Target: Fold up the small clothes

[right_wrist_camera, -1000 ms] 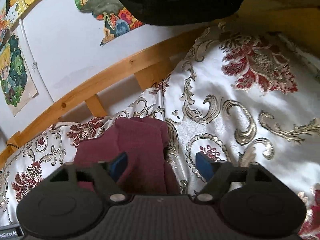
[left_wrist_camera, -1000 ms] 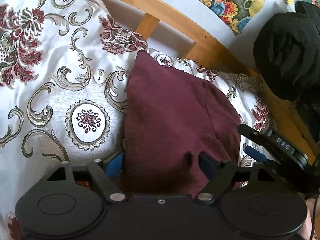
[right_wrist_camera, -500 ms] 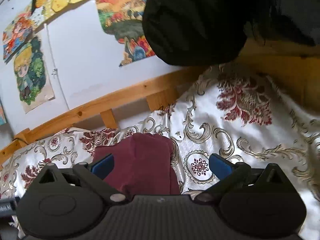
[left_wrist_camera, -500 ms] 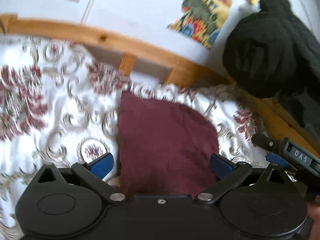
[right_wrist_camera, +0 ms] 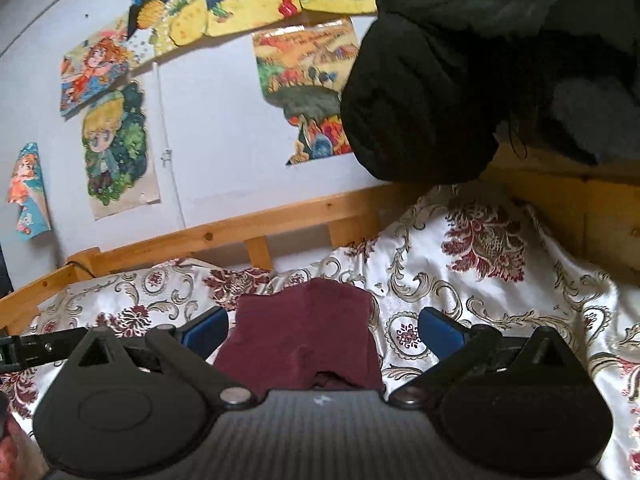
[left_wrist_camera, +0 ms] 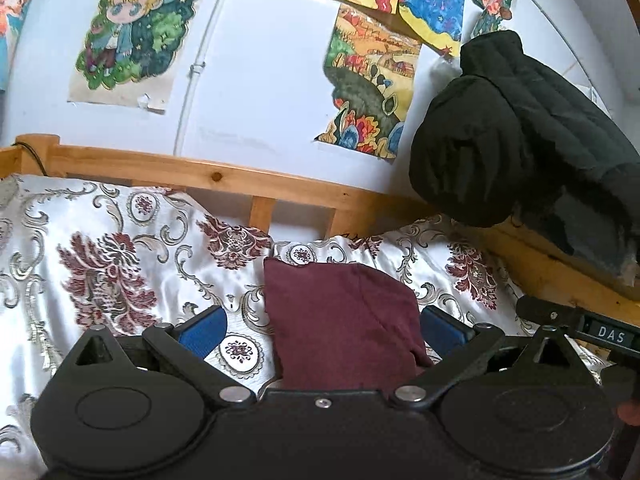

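A: The maroon knit garment [left_wrist_camera: 344, 320] lies folded into a compact packet on the white satin bedspread with red and gold florals [left_wrist_camera: 112, 256], near the pine bed rail [left_wrist_camera: 240, 182].

B: And the tongs?

A: Both the left tongs [left_wrist_camera: 322, 326] and right tongs [right_wrist_camera: 324, 328] have just been opening; they gape wide, holding nothing. The fold looks finished; next probably needs 1 fresh garment.

B: Obstacles?

A: A black quilted jacket [left_wrist_camera: 512, 128] hangs to the right, clear of the packet.
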`<action>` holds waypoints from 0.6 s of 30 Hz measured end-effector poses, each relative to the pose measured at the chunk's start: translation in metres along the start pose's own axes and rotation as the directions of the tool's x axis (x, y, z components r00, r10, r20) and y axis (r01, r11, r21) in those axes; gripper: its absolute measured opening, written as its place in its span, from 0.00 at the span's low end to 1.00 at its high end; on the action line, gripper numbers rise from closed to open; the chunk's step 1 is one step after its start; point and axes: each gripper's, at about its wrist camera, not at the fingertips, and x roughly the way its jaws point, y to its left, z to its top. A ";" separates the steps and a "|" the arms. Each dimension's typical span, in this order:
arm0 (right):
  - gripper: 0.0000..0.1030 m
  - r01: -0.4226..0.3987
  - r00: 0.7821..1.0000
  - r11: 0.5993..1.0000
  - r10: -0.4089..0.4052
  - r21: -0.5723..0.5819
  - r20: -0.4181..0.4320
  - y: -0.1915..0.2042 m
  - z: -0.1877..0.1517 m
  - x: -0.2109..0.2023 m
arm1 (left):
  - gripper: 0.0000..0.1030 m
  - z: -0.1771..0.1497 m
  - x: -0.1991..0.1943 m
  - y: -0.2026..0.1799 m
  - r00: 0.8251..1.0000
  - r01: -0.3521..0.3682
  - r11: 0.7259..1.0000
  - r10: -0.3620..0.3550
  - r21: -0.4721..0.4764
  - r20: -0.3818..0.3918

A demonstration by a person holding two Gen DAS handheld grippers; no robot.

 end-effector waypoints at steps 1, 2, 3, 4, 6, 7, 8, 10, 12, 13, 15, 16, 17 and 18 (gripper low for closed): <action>1.00 -0.004 1.000 1.000 0.004 -0.006 0.005 0.002 -0.001 -0.006 | 0.99 0.000 -0.006 0.000 1.000 0.000 1.000 0.000 0.002 0.002; 1.00 -0.007 1.000 1.000 0.007 -0.015 0.009 0.004 -0.001 -0.011 | 0.99 -0.001 -0.011 0.001 1.000 0.001 1.000 -0.001 0.002 0.002; 1.00 -0.008 1.000 1.000 0.008 -0.027 0.013 0.006 -0.002 -0.016 | 0.99 -0.002 -0.015 0.001 1.000 0.002 1.000 -0.002 0.001 0.001; 1.00 -0.007 1.000 0.999 0.007 -0.040 0.017 0.009 -0.003 -0.021 | 0.99 -0.003 -0.019 0.001 1.000 0.003 1.000 -0.003 -0.001 -0.002; 1.00 -0.003 1.000 0.998 0.005 -0.059 0.019 0.012 -0.005 -0.030 | 0.99 -0.006 -0.027 0.001 1.000 0.003 1.000 -0.003 -0.016 -0.019; 1.00 -0.001 1.000 0.998 0.003 -0.068 0.019 0.013 -0.006 -0.035 | 0.99 -0.009 -0.032 0.001 0.999 0.003 1.000 -0.004 -0.024 -0.032; 1.00 0.001 1.000 0.997 0.000 -0.076 0.018 0.014 -0.008 -0.041 | 0.99 -0.012 -0.035 0.001 0.999 0.005 1.000 -0.006 -0.027 -0.039; 1.00 0.011 1.000 0.996 -0.009 -0.085 0.018 0.015 -0.011 -0.050 | 0.99 -0.018 -0.043 -0.002 0.998 0.016 1.000 -0.016 -0.006 -0.056; 1.00 0.021 1.000 0.996 -0.020 -0.083 0.015 0.015 -0.013 -0.059 | 0.99 -0.020 -0.049 -0.006 0.997 0.010 1.000 -0.009 0.011 -0.078; 1.00 0.023 1.000 0.996 -0.022 -0.081 0.010 0.015 -0.014 -0.062 | 0.99 -0.022 -0.051 -0.008 0.996 0.005 1.000 -0.004 0.016 -0.088; 1.00 0.026 1.000 0.996 -0.027 -0.081 -0.011 0.016 -0.016 -0.067 | 0.99 -0.027 -0.056 -0.008 0.993 -0.001 1.000 0.003 0.013 -0.114; 1.00 0.029 0.999 0.996 -0.031 -0.088 -0.021 0.017 -0.017 -0.068 | 0.99 -0.029 -0.058 -0.007 0.992 -0.002 1.000 0.002 0.003 -0.126; 1.00 0.033 0.999 0.995 -0.036 -0.098 -0.028 0.019 -0.019 -0.070 | 0.99 -0.032 -0.060 -0.006 0.991 -0.005 1.000 0.003 -0.014 -0.137; 1.00 0.035 0.999 0.994 -0.039 -0.103 -0.034 0.020 -0.020 -0.072 | 0.99 -0.034 -0.062 -0.004 0.989 -0.009 1.000 0.005 -0.028 -0.145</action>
